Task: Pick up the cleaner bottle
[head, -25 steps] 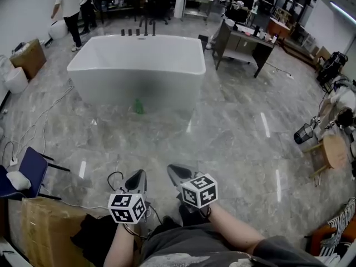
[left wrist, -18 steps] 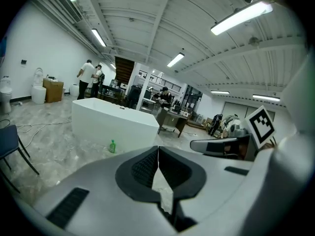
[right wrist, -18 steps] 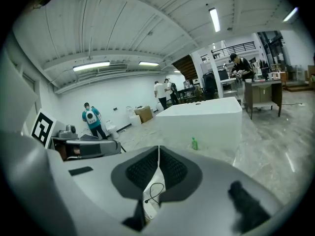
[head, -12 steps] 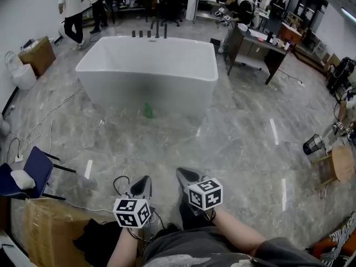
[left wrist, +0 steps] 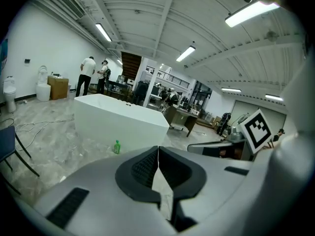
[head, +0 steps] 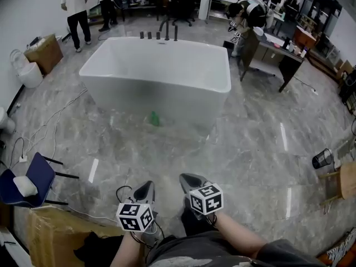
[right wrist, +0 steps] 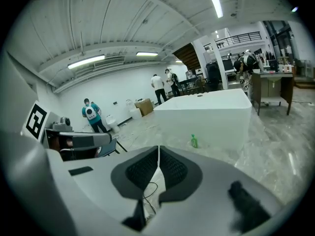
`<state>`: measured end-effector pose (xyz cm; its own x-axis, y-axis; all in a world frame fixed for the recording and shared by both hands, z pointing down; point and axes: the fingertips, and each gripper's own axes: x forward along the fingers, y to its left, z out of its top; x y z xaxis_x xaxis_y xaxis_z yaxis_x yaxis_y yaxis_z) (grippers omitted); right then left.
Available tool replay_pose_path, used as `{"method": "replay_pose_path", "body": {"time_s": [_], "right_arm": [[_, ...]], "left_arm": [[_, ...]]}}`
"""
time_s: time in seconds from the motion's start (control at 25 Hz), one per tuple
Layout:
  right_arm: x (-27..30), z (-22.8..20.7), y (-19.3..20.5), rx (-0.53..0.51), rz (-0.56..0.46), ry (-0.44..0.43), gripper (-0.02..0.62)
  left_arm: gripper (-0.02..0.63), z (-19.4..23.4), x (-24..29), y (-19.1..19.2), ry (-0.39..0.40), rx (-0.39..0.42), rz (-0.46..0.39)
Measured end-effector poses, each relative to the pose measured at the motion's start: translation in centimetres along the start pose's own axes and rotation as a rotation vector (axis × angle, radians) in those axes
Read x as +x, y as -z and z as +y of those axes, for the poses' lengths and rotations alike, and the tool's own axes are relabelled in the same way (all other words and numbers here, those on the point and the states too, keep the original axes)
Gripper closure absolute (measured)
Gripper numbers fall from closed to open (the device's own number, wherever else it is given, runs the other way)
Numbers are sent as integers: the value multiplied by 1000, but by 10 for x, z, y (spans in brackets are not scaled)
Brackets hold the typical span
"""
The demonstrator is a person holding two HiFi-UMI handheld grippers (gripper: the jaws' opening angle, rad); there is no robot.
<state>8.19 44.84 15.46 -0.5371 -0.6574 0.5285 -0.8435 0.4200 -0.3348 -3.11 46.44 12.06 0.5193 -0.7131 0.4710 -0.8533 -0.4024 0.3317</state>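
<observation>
A small green cleaner bottle (head: 154, 118) stands upright on the marble floor against the near wall of a white bathtub (head: 161, 88). The bottle (left wrist: 116, 147) also shows small in the left gripper view, and the same bottle (right wrist: 194, 141) in the right gripper view. My left gripper (head: 146, 188) and right gripper (head: 186, 179) are held side by side low in the head view, well short of the bottle. Both are shut with their pads together and nothing between them.
A blue folding chair (head: 29, 174) and a cardboard box (head: 53, 235) lie at the lower left, with cables (head: 50, 124) on the floor. Desks (head: 267, 43) and people (head: 78, 7) are beyond the tub. A black bin (head: 322, 159) and a wooden stool (head: 344, 182) are at the right.
Both grippers and the view have moved forward toward the tub; the tub and bottle now sit nearer and slightly lower in the head view. Both grippers stayed shut.
</observation>
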Motion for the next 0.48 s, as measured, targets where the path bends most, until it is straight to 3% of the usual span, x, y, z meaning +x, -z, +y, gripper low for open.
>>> {"method": "replay_pose_path", "body": {"time_s": [0.48], "right_arm": [[52,-102,-47,33,59,-30,569]], "left_arm": [[591,13,100,-40,-94,-70,55]]}}
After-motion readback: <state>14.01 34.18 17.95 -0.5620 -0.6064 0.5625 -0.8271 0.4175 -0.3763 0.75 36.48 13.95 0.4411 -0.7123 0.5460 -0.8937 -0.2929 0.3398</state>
